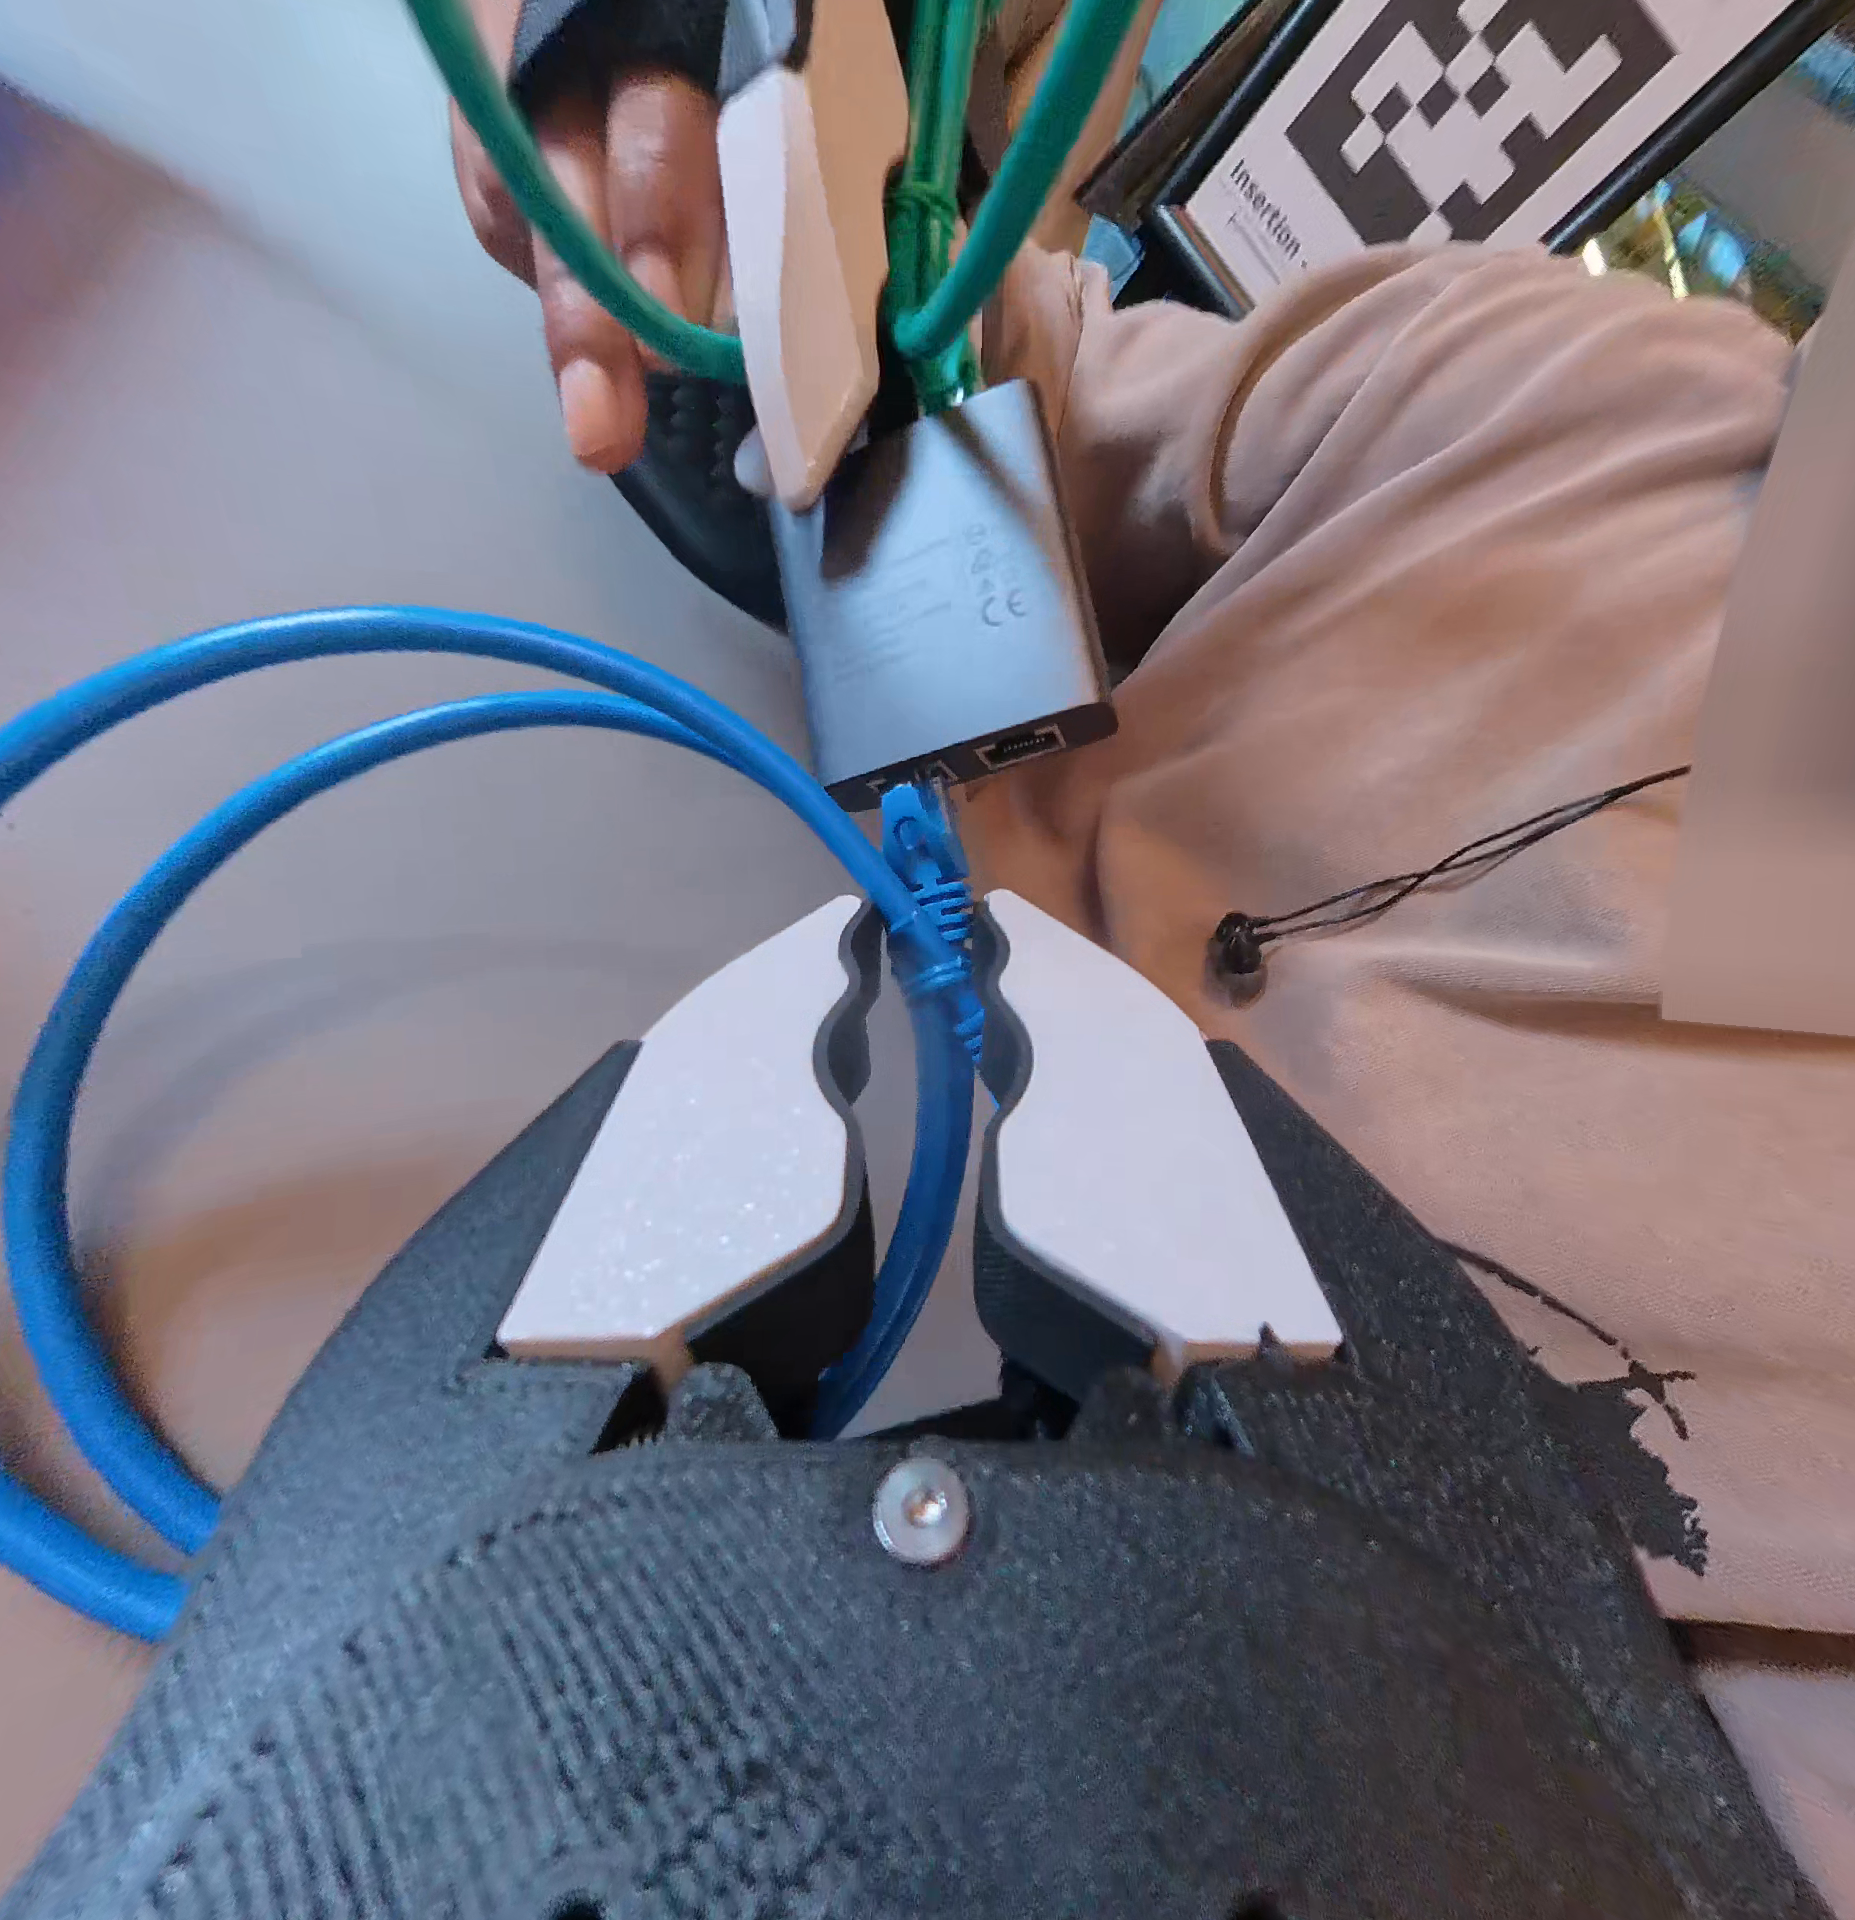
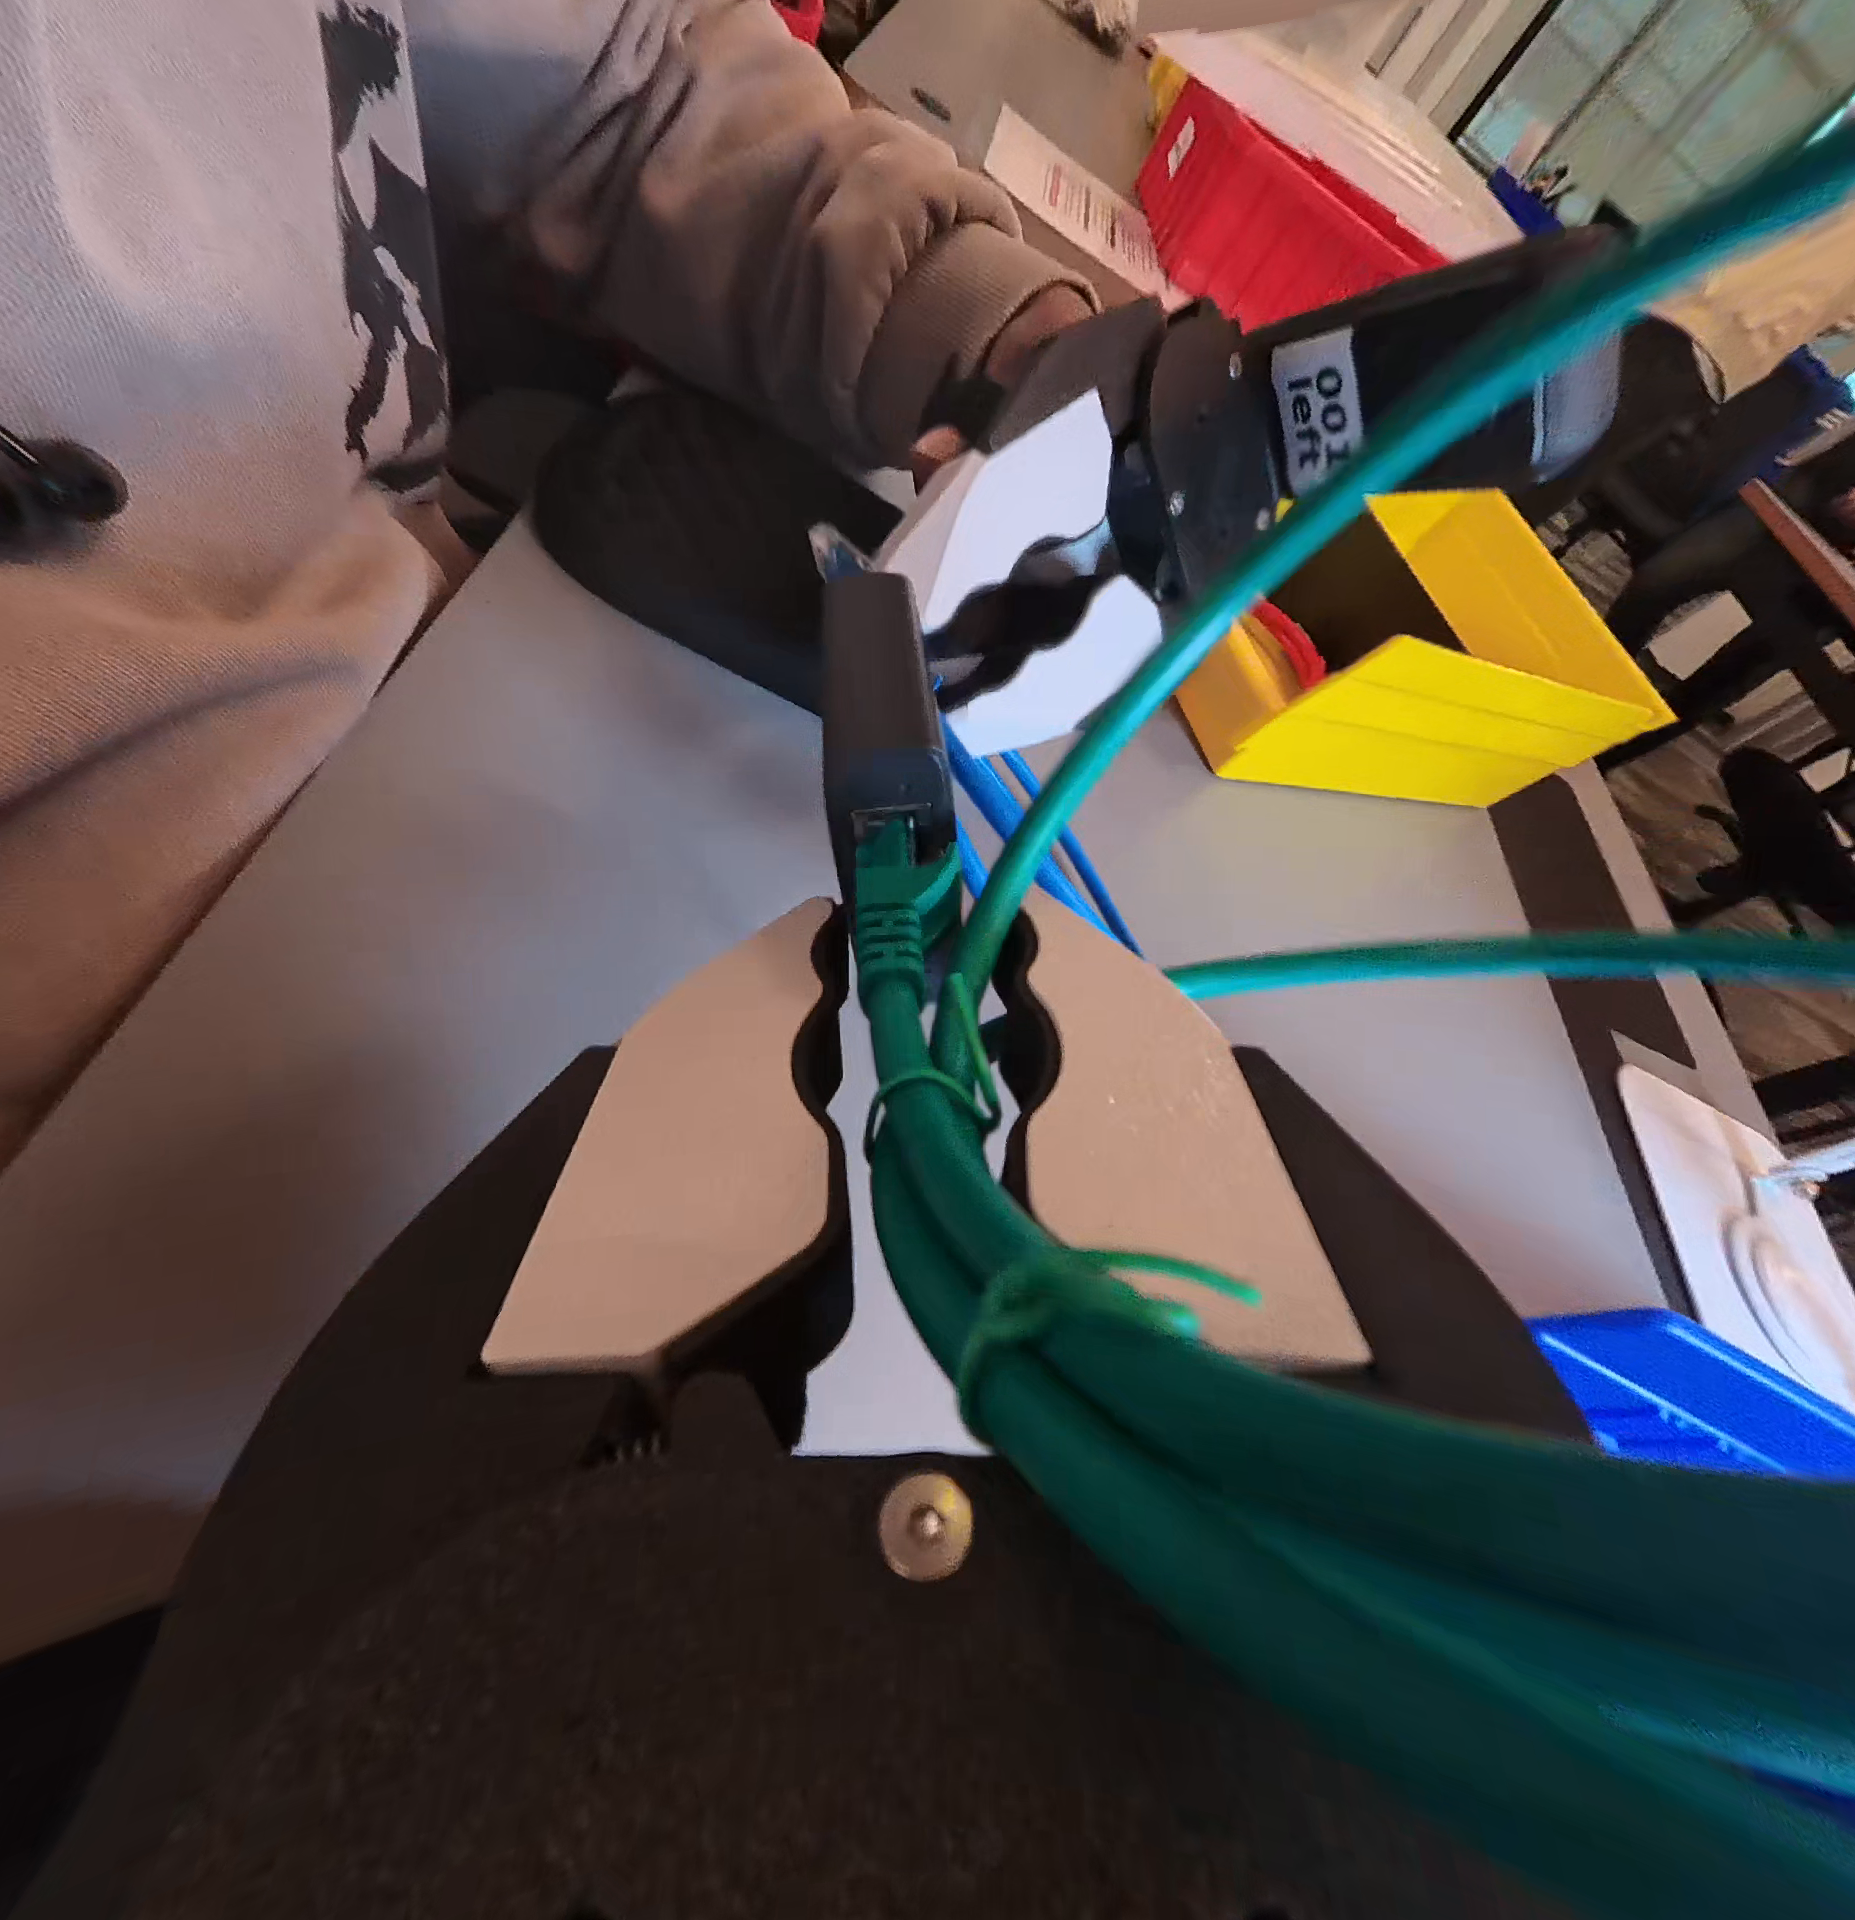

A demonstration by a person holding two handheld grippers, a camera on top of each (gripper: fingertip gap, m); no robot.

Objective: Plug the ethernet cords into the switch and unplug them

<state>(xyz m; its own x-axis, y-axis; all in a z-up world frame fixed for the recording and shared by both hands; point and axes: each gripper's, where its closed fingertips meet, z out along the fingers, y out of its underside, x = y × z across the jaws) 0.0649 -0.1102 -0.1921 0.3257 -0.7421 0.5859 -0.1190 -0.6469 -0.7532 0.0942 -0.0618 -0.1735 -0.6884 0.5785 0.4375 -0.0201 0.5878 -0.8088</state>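
The grey switch (image 1: 944, 592) hangs in the air between my two grippers. My left gripper (image 1: 925, 914) is shut on the boot of the blue ethernet cord (image 1: 928, 894). Its plug sits at the mouth of a port on the near face, beside an empty port (image 1: 1022, 746); I cannot tell how deep it sits. The blue cord loops off to the left. My right gripper (image 2: 923, 925) is shut on the green ethernet cord (image 2: 887, 966), whose plug is in the switch (image 2: 881, 707), here seen edge-on. The left gripper (image 2: 1048, 623) shows beyond the switch.
A person in a beige top (image 1: 1422, 675) sits close behind the white table (image 2: 487, 831). A yellow bin (image 2: 1422, 665), a red bin (image 2: 1266, 208), a blue bin (image 2: 1712, 1392) and a white tray (image 2: 1733, 1195) stand to the right. A framed sign (image 1: 1474, 114) stands behind. My hands' fingertips stand some 7 cm from each other.
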